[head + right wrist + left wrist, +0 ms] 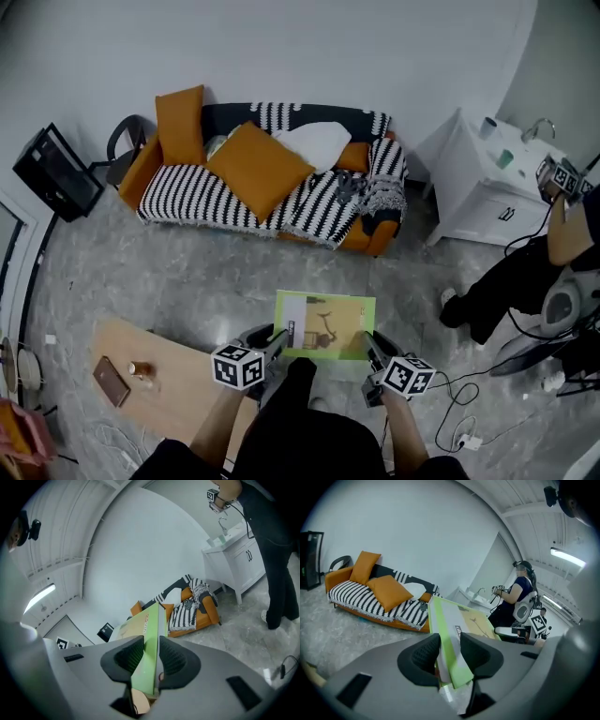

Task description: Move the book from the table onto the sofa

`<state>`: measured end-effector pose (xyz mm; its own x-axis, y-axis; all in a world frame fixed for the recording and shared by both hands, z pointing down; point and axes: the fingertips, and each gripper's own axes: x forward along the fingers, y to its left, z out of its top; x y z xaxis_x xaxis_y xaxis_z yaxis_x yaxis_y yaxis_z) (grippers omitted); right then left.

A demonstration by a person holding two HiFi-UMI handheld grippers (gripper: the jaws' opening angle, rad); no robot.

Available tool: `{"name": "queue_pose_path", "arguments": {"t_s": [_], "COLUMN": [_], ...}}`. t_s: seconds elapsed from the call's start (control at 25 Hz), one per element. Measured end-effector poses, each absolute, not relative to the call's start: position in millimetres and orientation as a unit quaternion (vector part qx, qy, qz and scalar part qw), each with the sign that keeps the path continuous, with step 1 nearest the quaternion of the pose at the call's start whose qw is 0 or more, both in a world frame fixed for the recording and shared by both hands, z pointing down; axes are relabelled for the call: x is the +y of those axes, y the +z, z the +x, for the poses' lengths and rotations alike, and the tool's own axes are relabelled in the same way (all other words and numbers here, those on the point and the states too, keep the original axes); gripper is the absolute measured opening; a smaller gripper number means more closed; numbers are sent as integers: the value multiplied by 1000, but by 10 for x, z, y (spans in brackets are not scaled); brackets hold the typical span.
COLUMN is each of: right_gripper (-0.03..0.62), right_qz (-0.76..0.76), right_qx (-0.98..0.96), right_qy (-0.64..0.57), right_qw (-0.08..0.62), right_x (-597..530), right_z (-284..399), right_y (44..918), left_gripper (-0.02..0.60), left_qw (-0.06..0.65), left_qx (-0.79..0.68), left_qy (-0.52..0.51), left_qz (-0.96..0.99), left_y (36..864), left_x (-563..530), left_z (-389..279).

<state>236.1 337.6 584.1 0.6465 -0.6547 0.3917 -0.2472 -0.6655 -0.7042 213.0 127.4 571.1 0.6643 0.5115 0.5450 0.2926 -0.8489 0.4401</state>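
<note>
A green book [324,324] with a tan picture on its cover hangs flat in the air over the grey floor, between the table and the sofa. My left gripper [273,343] is shut on its near left edge and my right gripper [371,349] on its near right edge. In the left gripper view the book [454,630] sits clamped between the two dark pads. The right gripper view shows the book [146,658] edge-on between the pads. The sofa [267,192] stands ahead, orange with a black-and-white striped cover, two orange cushions [259,169] and a white pillow [314,142].
The wooden table [155,389] lies at the lower left with a small brown object and a little bottle on it. A white cabinet [483,187] stands at the right. A person [539,262] with another gripper stands there, cables on the floor nearby. A black box [56,173] sits left of the sofa.
</note>
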Motion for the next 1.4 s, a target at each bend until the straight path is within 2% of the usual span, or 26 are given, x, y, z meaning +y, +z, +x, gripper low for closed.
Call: {"name": "queue_pose_path", "arguments": {"t_s": [0.44, 1.0, 1.4], "right_gripper": [120, 120, 120], "right_qz": [-858, -860, -852], "right_qx": [237, 211, 224], "right_qy": [-333, -341, -353], "right_qw": [311, 315, 315], "right_x": [2833, 2606, 2508], "right_z": [3485, 4295, 5274], "right_y": [5858, 5950, 6088], "left_gripper": [150, 150, 150], "left_qw": [162, 168, 175], "left_qx": [256, 278, 260], "left_qy": [358, 368, 375], "left_qz": [883, 871, 872], "left_y": [5786, 5879, 6001], "left_x": [723, 487, 394], "left_z": [3368, 4267, 5161]}}
